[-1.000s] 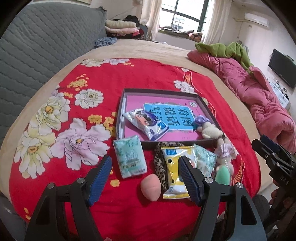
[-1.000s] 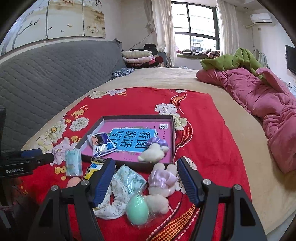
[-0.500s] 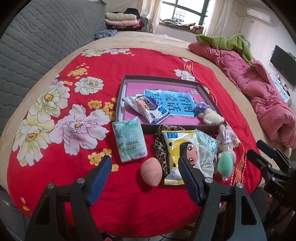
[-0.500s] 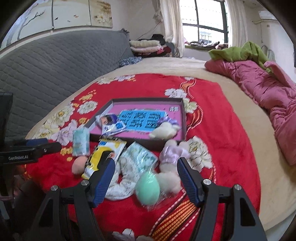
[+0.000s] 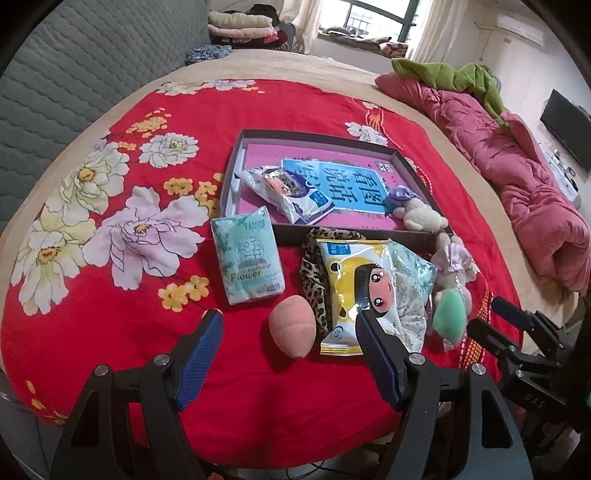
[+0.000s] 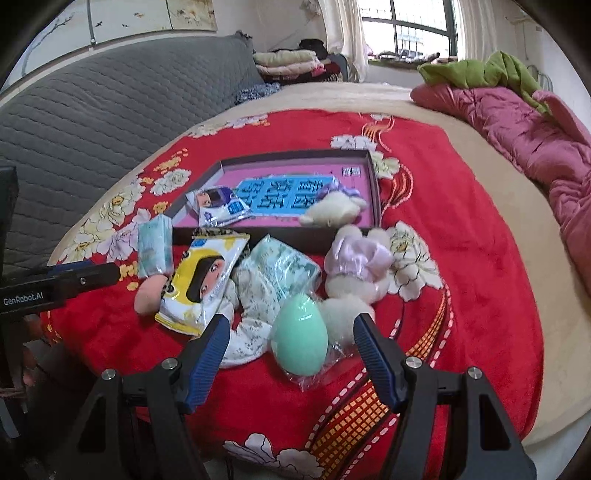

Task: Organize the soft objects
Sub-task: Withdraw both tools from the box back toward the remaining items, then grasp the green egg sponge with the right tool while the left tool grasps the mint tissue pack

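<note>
A dark shallow box (image 5: 334,141) (image 6: 373,189) lies on the red flowered blanket and holds a blue-and-white packet (image 5: 291,194) and a small plush toy (image 5: 419,216). In front of it lie a pale green tissue pack (image 5: 248,254), a pink sponge egg (image 5: 293,325), a leopard scrunchie (image 5: 312,275), a yellow packet (image 5: 356,282) and a green sponge egg (image 6: 300,336) in clear wrap. My left gripper (image 5: 290,321) hangs open just above the pink egg. My right gripper (image 6: 291,325) stands open over the green egg, beside a plush with a lilac bow (image 6: 356,264).
A crumpled pink quilt (image 5: 524,177) with a green cloth (image 5: 450,75) lies along the right of the bed. A grey quilted headboard (image 6: 103,107) rises on the left. Folded clothes (image 5: 240,29) are stacked at the far end. The blanket's near edge drops off below both grippers.
Both grippers have sunk and tilted downward toward the objects, which now sit larger and higher in each view. Jaws stay equally wide. Nothing on the blanket has moved.
</note>
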Tool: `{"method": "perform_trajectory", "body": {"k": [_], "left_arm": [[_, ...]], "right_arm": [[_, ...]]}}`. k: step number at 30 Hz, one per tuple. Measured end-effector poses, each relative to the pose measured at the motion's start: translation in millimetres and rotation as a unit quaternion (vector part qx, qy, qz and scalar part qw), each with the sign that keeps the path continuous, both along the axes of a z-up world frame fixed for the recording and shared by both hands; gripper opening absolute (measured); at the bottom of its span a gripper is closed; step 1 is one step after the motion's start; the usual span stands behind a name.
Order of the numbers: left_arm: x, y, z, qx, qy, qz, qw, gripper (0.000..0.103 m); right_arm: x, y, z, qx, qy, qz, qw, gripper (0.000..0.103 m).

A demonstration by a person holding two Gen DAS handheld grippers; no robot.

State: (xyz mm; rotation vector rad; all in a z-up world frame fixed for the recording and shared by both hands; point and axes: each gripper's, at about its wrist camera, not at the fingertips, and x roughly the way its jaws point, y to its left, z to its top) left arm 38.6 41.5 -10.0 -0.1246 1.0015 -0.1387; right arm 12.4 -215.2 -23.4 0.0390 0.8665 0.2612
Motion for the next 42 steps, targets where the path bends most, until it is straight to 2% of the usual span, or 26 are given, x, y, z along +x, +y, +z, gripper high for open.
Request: {"method": "perform_trajectory", "body": {"k": [8,13,23,28,29,33,42], "left_arm": [[6,9,-13,-0.003,0.007,0.024,0.9997,0.075],[10,18,-20,-0.018,0.006,0.042,0.9989,0.075],[29,27,-35,-0.025,0.010,0.082,0.9963,0.075],[34,26,-39,-0.024,0.011,0.084,0.9961,0.075],[34,26,-40,-0.022,0.011,0.084,0.9962,0.075],[37,26,-43,-0.018,0.010,0.086,0.9961,0.075],[56,38,-53,-0.041,0.009,0.113,0.9927,0.075]], "right_arm": [[10,4,-19,-0.009,0.026,-0.001,1.000,0.069],[17,7,-28,-0.027,0.035,-0.008,0.999,0.069],[22,16,-40,-0.063,0.032,-0.009,0.997,0.069],[21,14,-39,-0.057,0.027,-0.009,0.998,0.059],[21,15,-39,-0.054,0.026,-0.007,0.998,0.054],[19,17,-37,-0.051,0.021,0.003,0.998,0.049],[12,11,-23,-0.028,-0.008,0.004,1.000,0.044]]}}
